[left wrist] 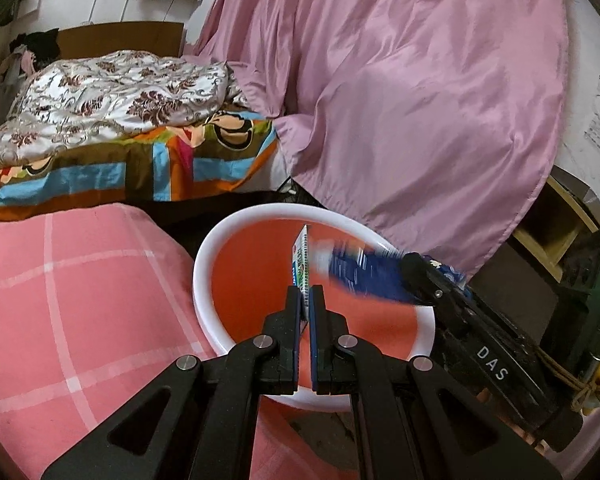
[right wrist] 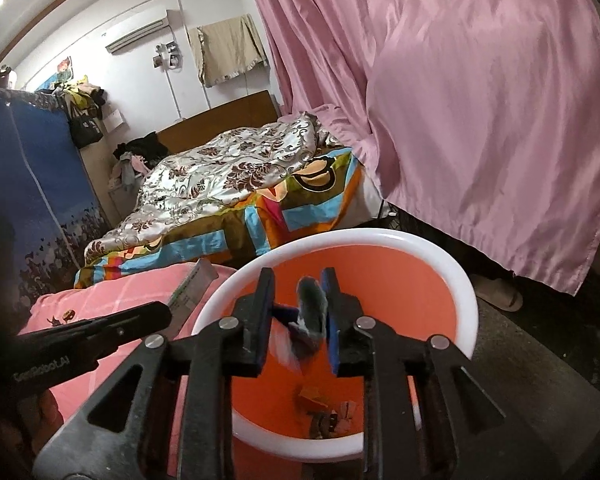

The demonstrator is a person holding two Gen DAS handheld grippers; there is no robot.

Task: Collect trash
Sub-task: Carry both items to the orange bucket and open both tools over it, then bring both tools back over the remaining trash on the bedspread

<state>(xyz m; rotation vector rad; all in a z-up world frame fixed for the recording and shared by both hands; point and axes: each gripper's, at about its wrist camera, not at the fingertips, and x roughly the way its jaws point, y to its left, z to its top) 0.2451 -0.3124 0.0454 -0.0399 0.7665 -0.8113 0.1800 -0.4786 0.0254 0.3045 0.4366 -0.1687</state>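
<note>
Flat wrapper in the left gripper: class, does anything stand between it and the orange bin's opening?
Nothing visible blocks it. The left gripper holds the flat wrapper over the orange bin. The right gripper, with a blue wrapper between its parted jaws, is beside it, not below.

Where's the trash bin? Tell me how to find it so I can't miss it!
Find the big pink curtain hanging beside the bed. Just in front of it, next to a pink checked cushion, stands the bin, with both grippers over it. It is the only round thing there: bright orange inside with a thick white rim, and scraps lie at its bottom.
</note>
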